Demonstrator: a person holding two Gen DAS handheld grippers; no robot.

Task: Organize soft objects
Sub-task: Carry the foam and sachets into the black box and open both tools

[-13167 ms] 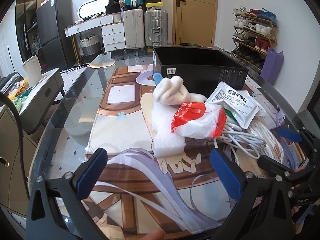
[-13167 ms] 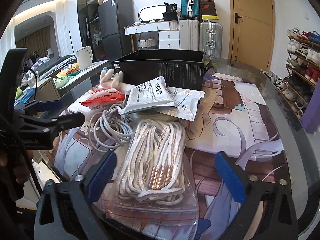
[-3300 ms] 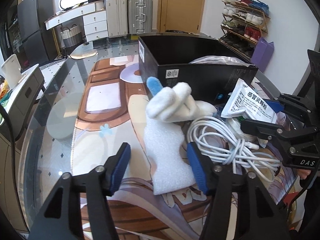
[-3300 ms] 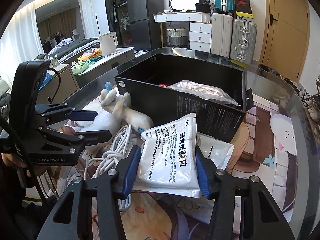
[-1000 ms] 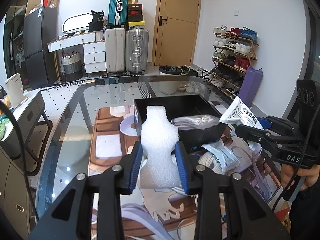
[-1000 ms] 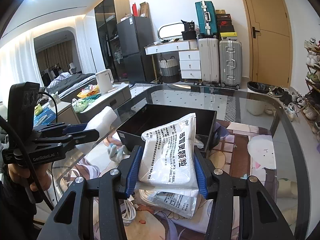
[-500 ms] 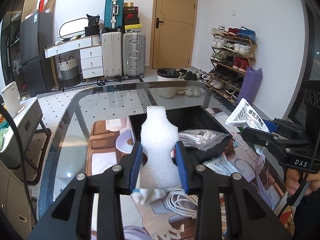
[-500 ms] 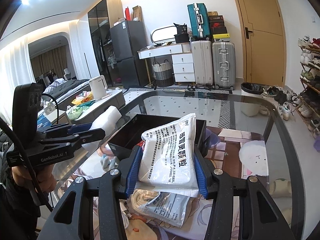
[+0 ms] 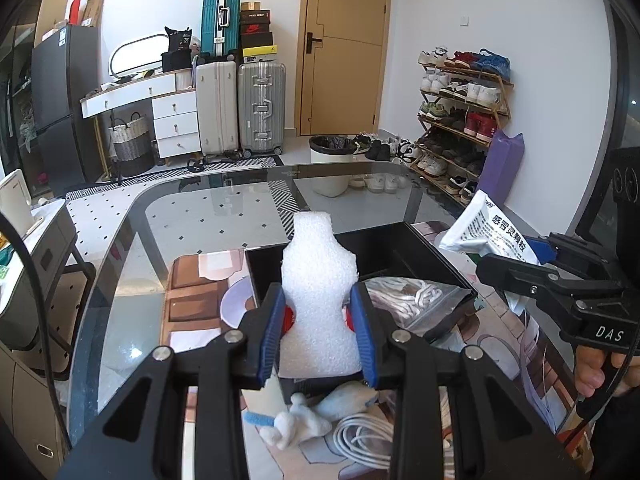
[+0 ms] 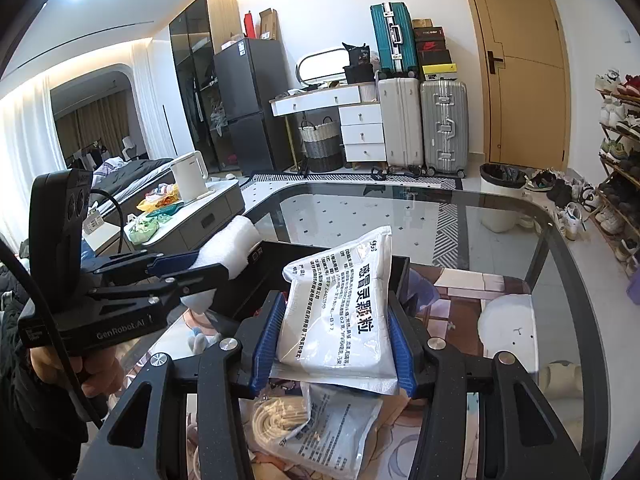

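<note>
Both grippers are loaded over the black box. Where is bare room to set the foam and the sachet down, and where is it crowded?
Inside the black box, the far part behind the bagged rope looks bare. The glass tabletop beyond the box is open too. In front of the box it is crowded: plush toy, white cable.

**Layout around the open box on the glass table**

The box [image 9: 424, 252] sits on a mat [image 9: 192, 292] on the glass table [image 9: 208, 208]. Inside the box lies a bag of cord [image 9: 412, 300].

Above the box's near left edge, the left gripper [image 9: 319, 318] holds a foam piece [image 9: 318, 300] upright between its fingers. To the right of the box, the right gripper [image 10: 333, 344] holds a sachet [image 10: 340, 312] raised above the table.

In front of the box, on the mat, lie a plush toy [image 9: 304, 420] and, just right of it, a coiled cable [image 9: 360, 440]. Below the raised sachet lies a second sachet [image 10: 336, 428], beside a rope bundle [image 10: 280, 416].

Behind the box, beyond the table's far edge, a bin [image 9: 332, 164] stands on the floor.
</note>
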